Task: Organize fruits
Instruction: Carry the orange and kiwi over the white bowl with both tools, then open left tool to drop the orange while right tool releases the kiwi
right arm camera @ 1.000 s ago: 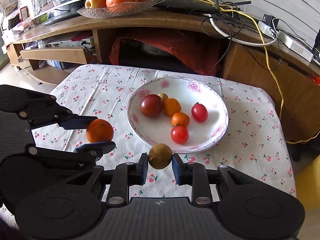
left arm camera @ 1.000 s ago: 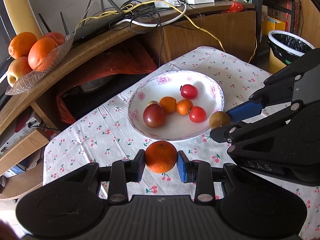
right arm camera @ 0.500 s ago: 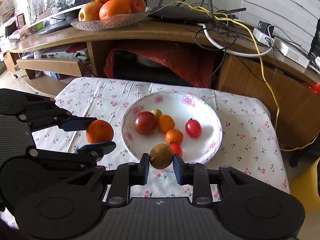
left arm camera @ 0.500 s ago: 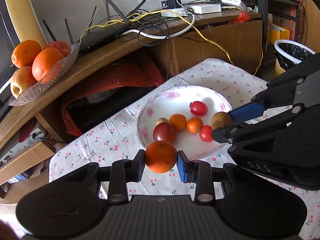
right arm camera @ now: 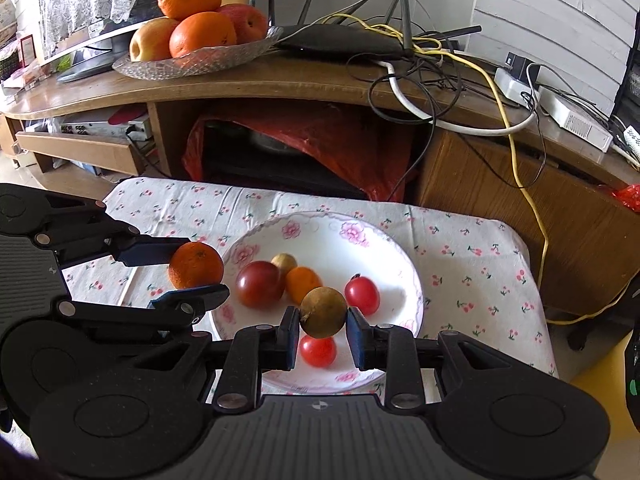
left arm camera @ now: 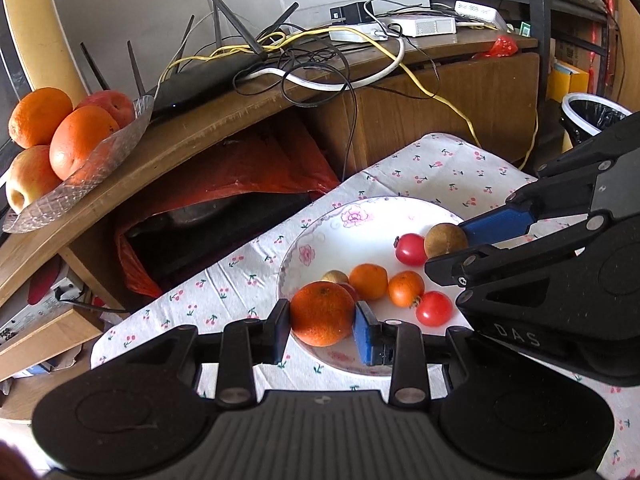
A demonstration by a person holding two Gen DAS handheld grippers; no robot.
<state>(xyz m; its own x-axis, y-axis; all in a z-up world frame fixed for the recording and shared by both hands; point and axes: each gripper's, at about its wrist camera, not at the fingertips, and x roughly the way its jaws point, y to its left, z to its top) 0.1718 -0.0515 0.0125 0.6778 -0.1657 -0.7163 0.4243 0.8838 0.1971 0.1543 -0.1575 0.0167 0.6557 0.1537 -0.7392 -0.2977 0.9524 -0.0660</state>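
Both claws have travelled forward since the earlier frames, so the white floral plate [right arm camera: 404,264] now sits closer beneath them and the held fruits hang over its near edge rather than short of it. Clamped in the left claw [left arm camera: 322,322] is an orange [left arm camera: 322,314], pads pressed on its two sides above the plate's near left rim. Pinched in the right claw [right arm camera: 323,327] is a round brown fruit [right arm camera: 323,312], over the plate's front part.

Only the right wrist view shows the dark red tomato [right arm camera: 259,284] whole; from the left wrist the orange hides most of it. Only the left wrist view shows the bin with a black liner [left arm camera: 592,114] at the far right.

On the plate lie two small oranges, red tomatoes and a small yellowish fruit. It rests on a table [right arm camera: 472,256] under a cherry-print cloth. Behind stands a curved wooden cabinet [right arm camera: 280,84] carrying a glass dish of oranges and apples [right arm camera: 192,56], a black router and tangled cables.

Each held fruit is roundish, with no clear long axis; I cannot tell where their stem ends face.
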